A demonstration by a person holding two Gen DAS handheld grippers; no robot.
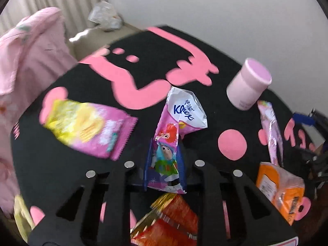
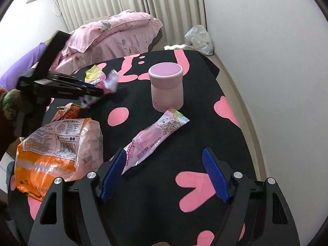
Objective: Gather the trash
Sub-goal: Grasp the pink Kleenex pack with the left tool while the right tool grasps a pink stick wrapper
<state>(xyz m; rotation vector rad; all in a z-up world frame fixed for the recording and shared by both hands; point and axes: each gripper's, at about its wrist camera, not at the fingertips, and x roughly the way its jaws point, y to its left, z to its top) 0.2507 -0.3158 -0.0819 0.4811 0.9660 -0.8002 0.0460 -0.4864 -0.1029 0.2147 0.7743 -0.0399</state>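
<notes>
Both wrist views close above the black-and-pink table (image 2: 155, 205), angled down, sharing the pink jar (image 1: 249, 84)

A black cloth (image 2: 164, 205) with pink shapes covers the table, and a pale pink jar (image 2: 166, 87) with a flat pink lid stands upright on it toward the far side. Behind the table lies a rumpled pink quilt (image 2: 114, 32) printed with leaves, in front of long cream curtains (image 2: 131, 2). A crumpled clear plastic bag (image 2: 199, 39) sits on the pale surface by the white wall (image 2: 266, 41), just beyond the table's far corner.
</notes>
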